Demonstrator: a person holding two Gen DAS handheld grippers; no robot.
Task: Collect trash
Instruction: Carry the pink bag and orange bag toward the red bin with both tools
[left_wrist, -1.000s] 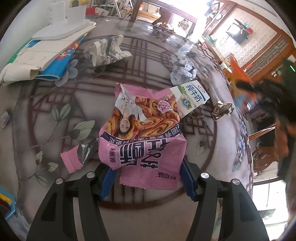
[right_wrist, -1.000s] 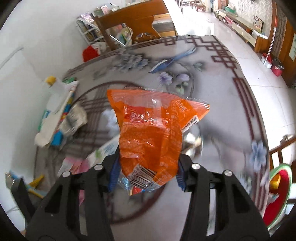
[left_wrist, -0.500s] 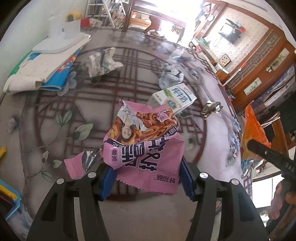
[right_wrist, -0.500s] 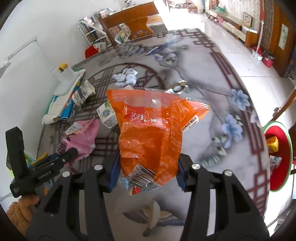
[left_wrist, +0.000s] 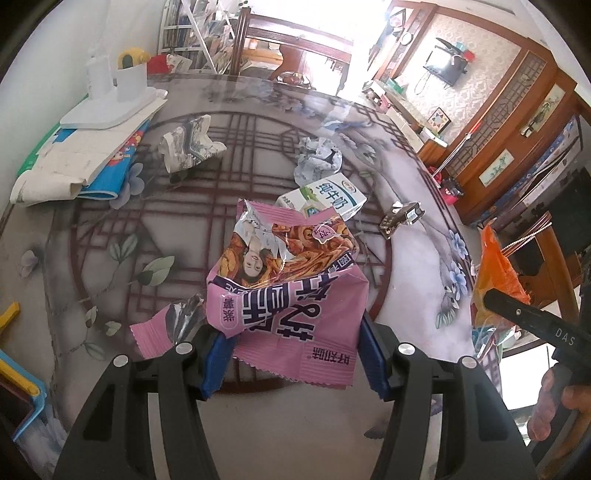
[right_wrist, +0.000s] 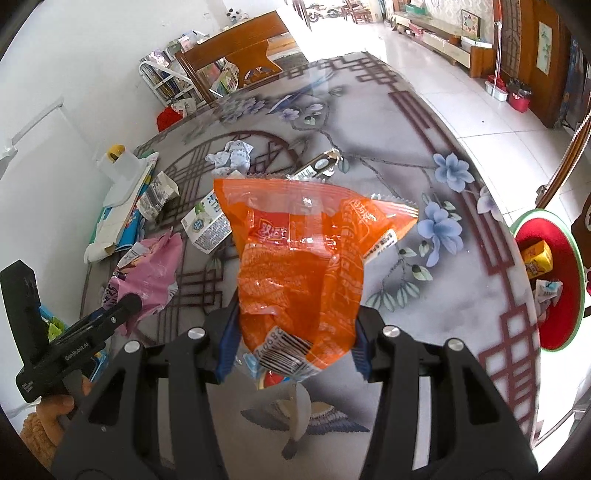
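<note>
My left gripper (left_wrist: 291, 354) is shut on a pink snack wrapper (left_wrist: 291, 284) and holds it above the round patterned table (left_wrist: 110, 229). My right gripper (right_wrist: 291, 343) is shut on an orange snack bag (right_wrist: 303, 258), held above the table's near edge. The pink wrapper also shows in the right wrist view (right_wrist: 147, 266), and the orange bag in the left wrist view (left_wrist: 495, 273). A red bin with a green rim (right_wrist: 565, 317), holding some trash, stands on the floor at the right, below the table edge.
On the table lie a milk carton (left_wrist: 325, 195), crumpled paper (left_wrist: 317, 158), a folded carton (left_wrist: 188, 147), a small foil wrapper (left_wrist: 402, 218) and a stack of books with a white holder (left_wrist: 92, 147) at the left. Wooden furniture stands beyond.
Both grippers have lifted and pulled back from the table with their wrappers. The right gripper has swung so that the red bin now shows at its right.
</note>
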